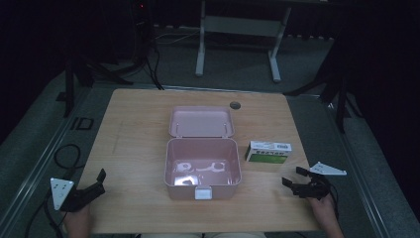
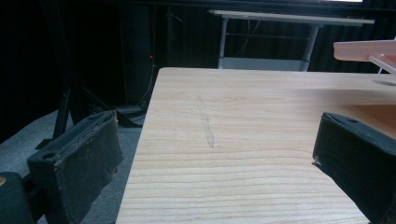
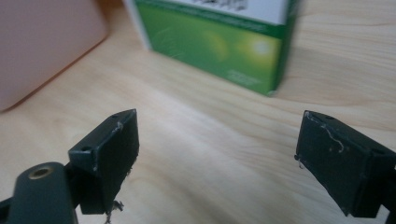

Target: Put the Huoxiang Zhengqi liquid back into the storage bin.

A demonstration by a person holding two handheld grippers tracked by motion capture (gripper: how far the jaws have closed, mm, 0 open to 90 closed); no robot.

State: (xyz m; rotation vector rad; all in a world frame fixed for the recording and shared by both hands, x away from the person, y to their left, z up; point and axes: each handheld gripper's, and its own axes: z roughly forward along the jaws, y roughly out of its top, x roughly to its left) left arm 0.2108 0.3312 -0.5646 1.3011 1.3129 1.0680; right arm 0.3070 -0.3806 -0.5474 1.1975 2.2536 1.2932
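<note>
Your right claw [image 1: 293, 183] is wide open and holds nothing; it sits low over the table [image 1: 138, 134], pointing at the green and white box [image 1: 268, 152] just ahead, not touching it. Your left claw [image 1: 99, 181] is wide open too, with nothing in it, at the table's near left edge. Farther on, the pink box [image 1: 203, 171] stands open beside the green one.

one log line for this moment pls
right gripper: open, aimed at green box, apart | left gripper: open, idle at table edge | pink case: lid open
</note>
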